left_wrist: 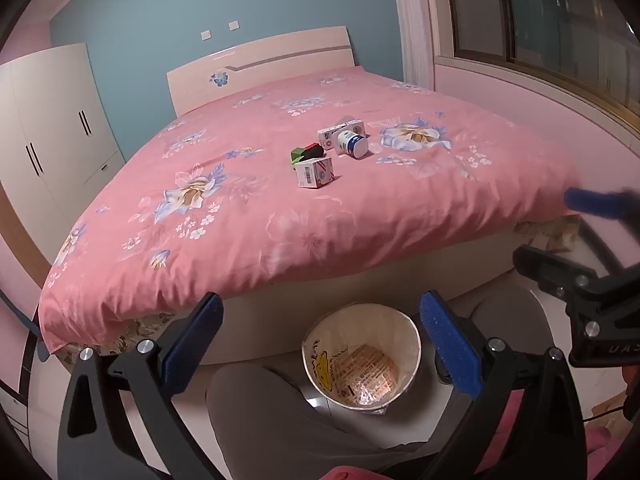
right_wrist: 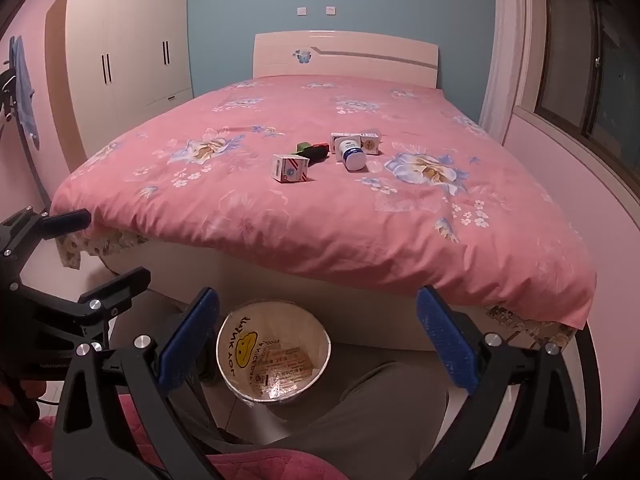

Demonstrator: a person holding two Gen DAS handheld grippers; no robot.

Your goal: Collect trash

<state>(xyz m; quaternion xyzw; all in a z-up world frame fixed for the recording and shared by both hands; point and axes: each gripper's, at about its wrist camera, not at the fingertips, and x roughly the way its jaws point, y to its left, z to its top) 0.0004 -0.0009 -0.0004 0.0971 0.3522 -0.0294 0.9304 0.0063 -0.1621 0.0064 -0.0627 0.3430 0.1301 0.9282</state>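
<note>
Several pieces of trash lie on the pink floral bed: a small white box with a barcode, a green and black item, a white bottle with a blue band lying on its side and a white carton behind it. A lined bin stands on the floor below the bed's foot. My left gripper is open and empty above the bin. My right gripper is open and empty beside the bin.
A white wardrobe stands left of the bed. A window and a low pink ledge run along the right. The person's grey-trousered legs flank the bin. The right gripper shows in the left wrist view.
</note>
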